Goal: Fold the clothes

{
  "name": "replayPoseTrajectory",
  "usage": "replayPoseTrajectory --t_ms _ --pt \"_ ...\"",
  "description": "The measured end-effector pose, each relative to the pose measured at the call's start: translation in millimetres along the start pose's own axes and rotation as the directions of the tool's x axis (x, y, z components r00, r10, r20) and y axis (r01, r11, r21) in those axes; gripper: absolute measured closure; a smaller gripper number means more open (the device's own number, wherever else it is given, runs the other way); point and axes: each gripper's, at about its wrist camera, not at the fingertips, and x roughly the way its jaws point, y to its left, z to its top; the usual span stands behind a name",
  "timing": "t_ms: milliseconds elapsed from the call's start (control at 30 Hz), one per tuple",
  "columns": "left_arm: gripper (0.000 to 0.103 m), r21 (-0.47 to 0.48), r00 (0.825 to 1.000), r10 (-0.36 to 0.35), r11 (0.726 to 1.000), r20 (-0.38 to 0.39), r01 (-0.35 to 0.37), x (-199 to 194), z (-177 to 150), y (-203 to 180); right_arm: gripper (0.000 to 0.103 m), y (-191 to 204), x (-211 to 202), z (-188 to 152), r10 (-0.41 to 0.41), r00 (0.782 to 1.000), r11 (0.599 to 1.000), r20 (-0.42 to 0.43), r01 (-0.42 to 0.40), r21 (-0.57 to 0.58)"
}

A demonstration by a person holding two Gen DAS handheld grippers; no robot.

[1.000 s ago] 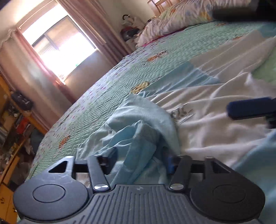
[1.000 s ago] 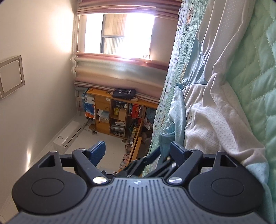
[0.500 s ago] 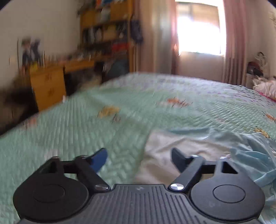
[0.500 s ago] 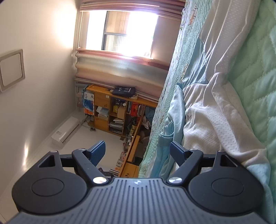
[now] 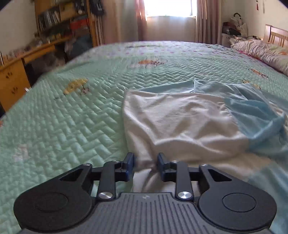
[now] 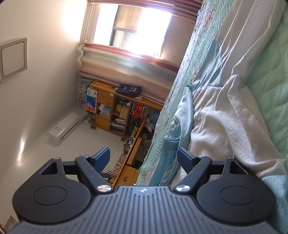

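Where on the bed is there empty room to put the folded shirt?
The green quilt lies bare left of the white and blue shirt, out to the bed's edge by the wooden desk. More is bare beyond the shirt, toward the window. The right side is crowded with cloth and the pillow.

White-and-blue garment (image 5: 181, 122), rumpled, on bed

Each tool is built alike: the left tool (image 5: 145, 162) and right tool (image 6: 144, 158) are seen with ribbed grey housing, black round-lobed linkage arms, silver pivot screws, blue finger pads (image 6: 101, 158)
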Motion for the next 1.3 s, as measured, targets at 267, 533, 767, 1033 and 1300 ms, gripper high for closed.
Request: replayPoseTrajectory --t_ms 267,533,767,1033,1300 --pt "0.020 -0.183 0.959 0.092 0.982 0.267 -0.043 -51 -29 18 0.018 30 12 -4 -0.015 0.995 0.999 -0.094 0.012 -0.033" --pt "0.010 -0.169 0.928 -0.079 0.974 0.365 0.149 -58 -38 24 0.018 55 74 2 -0.284 0.951 0.958 -0.118 0.275 -0.085" --pt "0.002 -0.123 0.900 -0.168 0.964 0.403 0.235 -62 -48 25 0.022 56 111 -4 -0.461 0.880 0.882 -0.111 0.442 -0.162" --pt "0.001 -0.110 0.889 -0.206 0.956 0.410 0.273 -59 -52 25 0.023 85 116 -15 -0.591 0.806 0.790 -0.019 0.575 -0.213" --pt "0.001 -0.071 0.886 -0.227 0.958 0.404 0.278 -62 -56 20 0.031 69 136 -8 -0.630 0.775 0.771 -0.047 0.617 -0.160"
